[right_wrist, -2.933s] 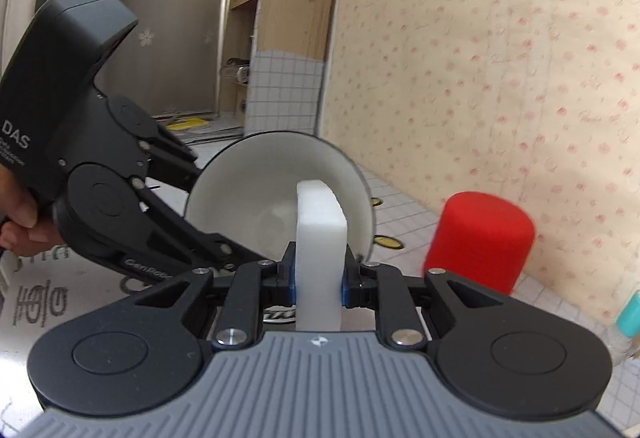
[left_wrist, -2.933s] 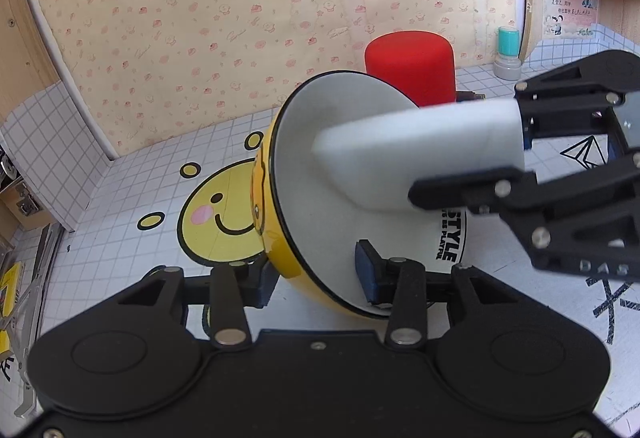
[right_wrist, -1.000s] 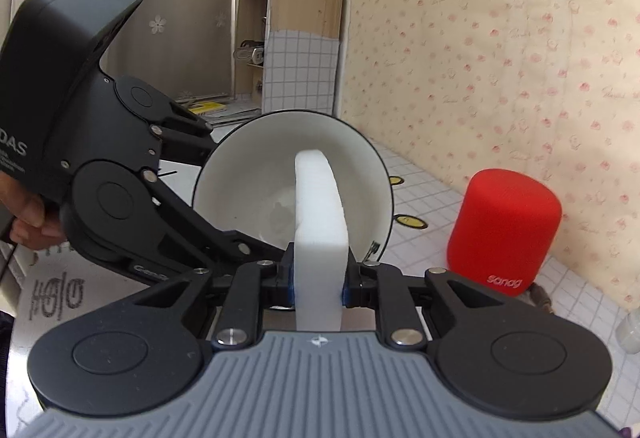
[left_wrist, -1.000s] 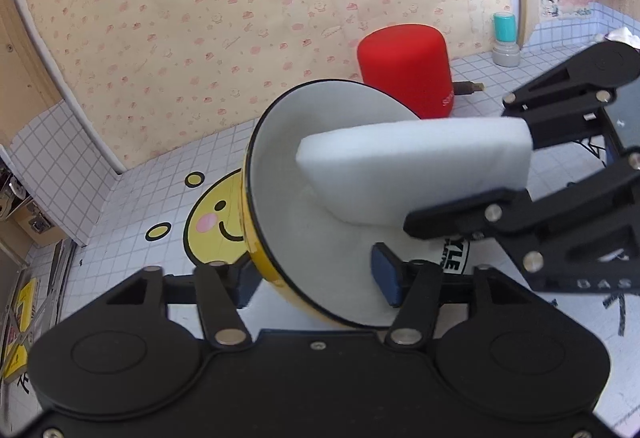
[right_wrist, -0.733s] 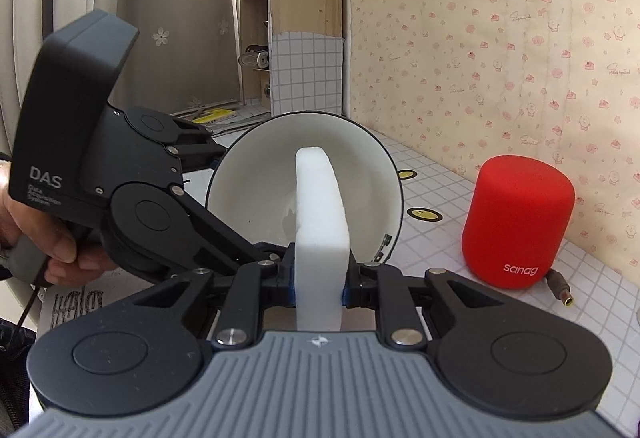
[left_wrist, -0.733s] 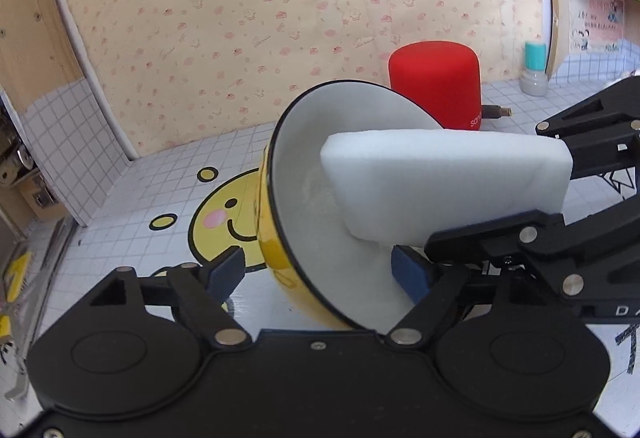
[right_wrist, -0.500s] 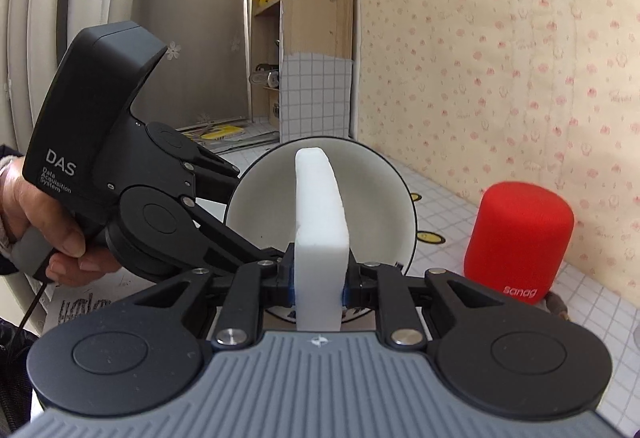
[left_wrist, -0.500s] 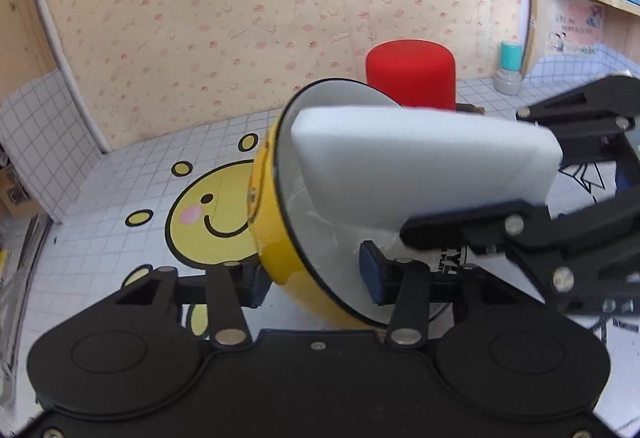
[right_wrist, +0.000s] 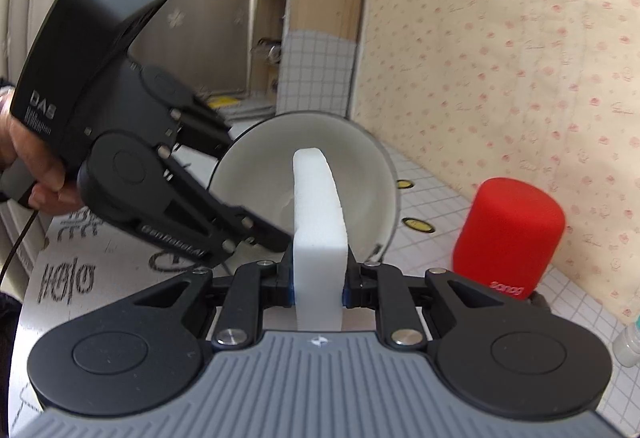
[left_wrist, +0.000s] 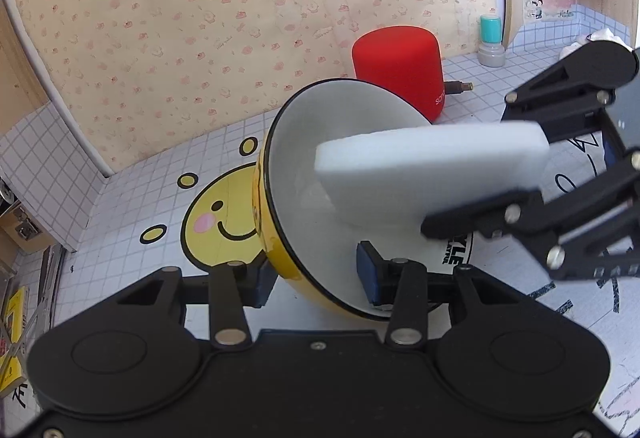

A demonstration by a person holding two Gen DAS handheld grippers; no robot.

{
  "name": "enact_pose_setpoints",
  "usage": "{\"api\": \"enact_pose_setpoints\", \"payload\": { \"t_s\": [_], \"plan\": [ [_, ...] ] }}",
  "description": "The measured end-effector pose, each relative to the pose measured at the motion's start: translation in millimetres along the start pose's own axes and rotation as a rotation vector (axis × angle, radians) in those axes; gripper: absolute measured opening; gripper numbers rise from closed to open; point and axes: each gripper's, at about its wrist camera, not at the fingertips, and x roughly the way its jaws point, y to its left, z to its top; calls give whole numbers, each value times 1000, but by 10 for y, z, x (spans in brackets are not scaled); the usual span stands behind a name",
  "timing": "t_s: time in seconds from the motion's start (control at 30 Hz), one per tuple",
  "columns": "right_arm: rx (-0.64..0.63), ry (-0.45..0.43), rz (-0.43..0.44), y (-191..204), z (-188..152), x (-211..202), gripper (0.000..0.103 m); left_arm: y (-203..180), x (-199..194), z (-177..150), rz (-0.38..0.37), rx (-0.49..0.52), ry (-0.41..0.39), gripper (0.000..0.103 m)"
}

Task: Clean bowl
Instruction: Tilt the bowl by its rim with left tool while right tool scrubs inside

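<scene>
A yellow bowl (left_wrist: 304, 166) with a white inside and black rim is held on its side, its opening facing right. My left gripper (left_wrist: 316, 276) is shut on the bowl's lower rim, one pad inside, one outside. My right gripper (right_wrist: 319, 284) is shut on a white sponge (right_wrist: 318, 214). The sponge (left_wrist: 432, 174) reaches into the bowl (right_wrist: 260, 178) from the right, with its far end against the white inner wall. The right gripper's black linkage (left_wrist: 560, 198) shows at the right of the left wrist view.
A red cylindrical speaker (left_wrist: 398, 68) with a cable stands behind the bowl by the wallpapered wall. A small teal-capped bottle (left_wrist: 491, 42) stands at the back right. The tiled tabletop has a yellow smiley print (left_wrist: 218, 222). A hand holds the left gripper's body (right_wrist: 92, 78).
The sponge has slid across the bowl's inside, from covering the upper part to lying lower and more to the right. Both grippers keep their hold. The bowl has shifted slightly.
</scene>
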Motion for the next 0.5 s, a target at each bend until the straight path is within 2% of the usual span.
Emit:
{"api": "enact_pose_setpoints", "payload": {
  "t_s": [0.1, 0.23, 0.3, 0.4, 0.5],
  "plan": [
    [-1, -32, 1, 18, 13, -26, 21, 10, 2, 0, -1, -7, 0, 46],
    [48, -114, -72, -86, 42, -150, 21, 10, 7, 4, 0, -10, 0, 47],
    [37, -110, -110, -117, 36, -160, 21, 3, 10, 9, 2, -11, -1, 48],
    [9, -96, -115, -99, 38, -136, 21, -4, 9, 12, 4, -7, -1, 48],
    [-7, -44, -81, -71, 24, -51, 21, -9, 10, 18, 2, -6, -1, 49]
  ]
}}
